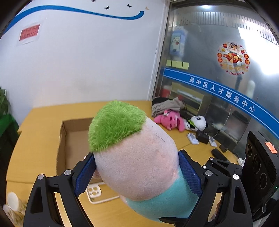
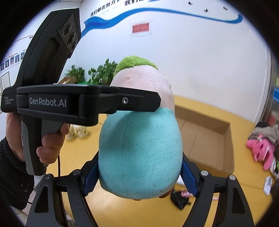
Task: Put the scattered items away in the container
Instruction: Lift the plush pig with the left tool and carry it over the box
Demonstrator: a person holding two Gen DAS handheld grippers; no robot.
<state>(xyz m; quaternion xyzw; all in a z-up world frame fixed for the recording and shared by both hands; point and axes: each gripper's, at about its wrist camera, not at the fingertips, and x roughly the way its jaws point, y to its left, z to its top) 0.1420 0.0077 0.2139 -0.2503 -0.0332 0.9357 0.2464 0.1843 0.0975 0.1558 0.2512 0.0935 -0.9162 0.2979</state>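
Both hand-held grippers, left [image 1: 137, 174] and right [image 2: 139, 176], pinch one plush doll [image 1: 139, 157]; uneven release could drop it outside the cardboard box [image 1: 69, 138].

White wall [image 1: 87, 57] with a blue wave stripe [image 1: 111, 14] at 12 o'clock and a red notice [image 1: 29, 32] at 10 o'clock. Glass partition [image 1: 209, 43] at 2 o'clock, with a blue lettered band [image 1: 221, 92] and round sticker [image 1: 232, 58]. Yellow wooden table [image 1: 43, 125]. Potted plants [image 2: 102, 73], somewhat blurred, probably on the floor.
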